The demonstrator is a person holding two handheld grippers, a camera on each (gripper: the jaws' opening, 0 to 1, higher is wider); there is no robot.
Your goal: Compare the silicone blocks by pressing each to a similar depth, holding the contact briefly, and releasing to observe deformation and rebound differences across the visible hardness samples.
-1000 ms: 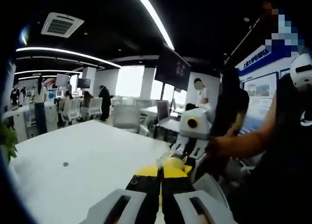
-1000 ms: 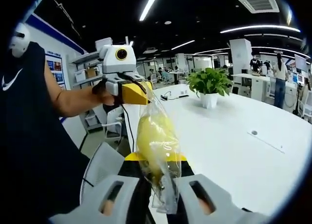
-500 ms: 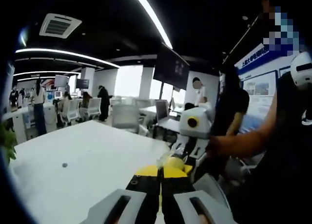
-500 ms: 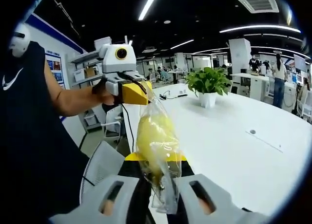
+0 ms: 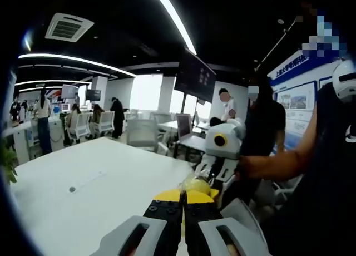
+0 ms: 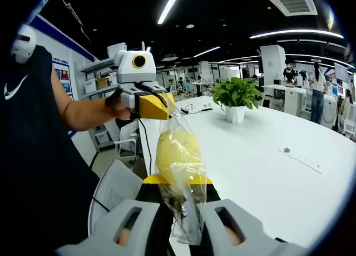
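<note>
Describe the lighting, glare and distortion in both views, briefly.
Left gripper view: dark ceiling with a bright light strip, blown-out windows, soft focus, fisheye bending at the edges. Right gripper view: sharper, the clear plastic bag with a yellow piece inside catches highlights, the white table is evenly lit, and straight lines curve.
</note>
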